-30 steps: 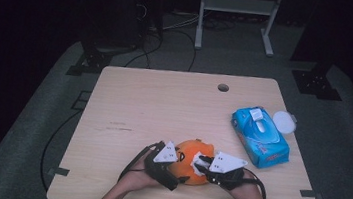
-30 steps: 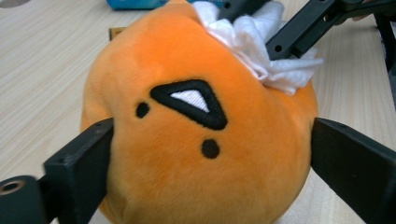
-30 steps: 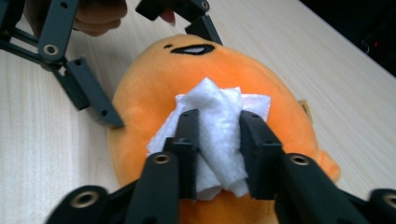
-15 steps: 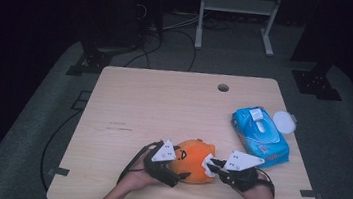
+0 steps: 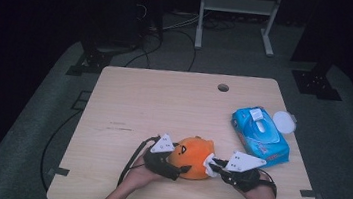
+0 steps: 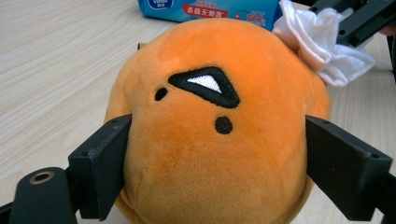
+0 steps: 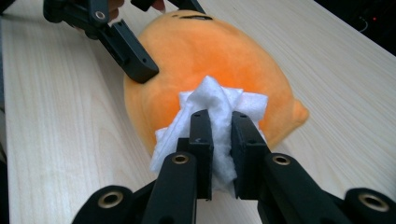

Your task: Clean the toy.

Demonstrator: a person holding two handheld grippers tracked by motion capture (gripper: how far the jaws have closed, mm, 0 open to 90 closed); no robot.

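High view: right tongs (image 5: 213,166) now clenched on a white wipe (image 5: 211,165), shifted a touch rightward off the orange plush toy (image 5: 192,156) since a second ago. Left tongs (image 5: 176,169) just been closing, pads now against the plush's flanks, steadying it. Looks set for wiping. Plush on the worktop (image 5: 164,103) near the front edge, between both tongs, wipe touching its right side.

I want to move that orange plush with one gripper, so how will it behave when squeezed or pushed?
The plush looks soft: its fuzzy sides bulge around the left gripper, so it will probably squash rather than resist. Its rounded shape suggests it may rock or roll if nudged. It is likely light, and the fabric should not slip easily.
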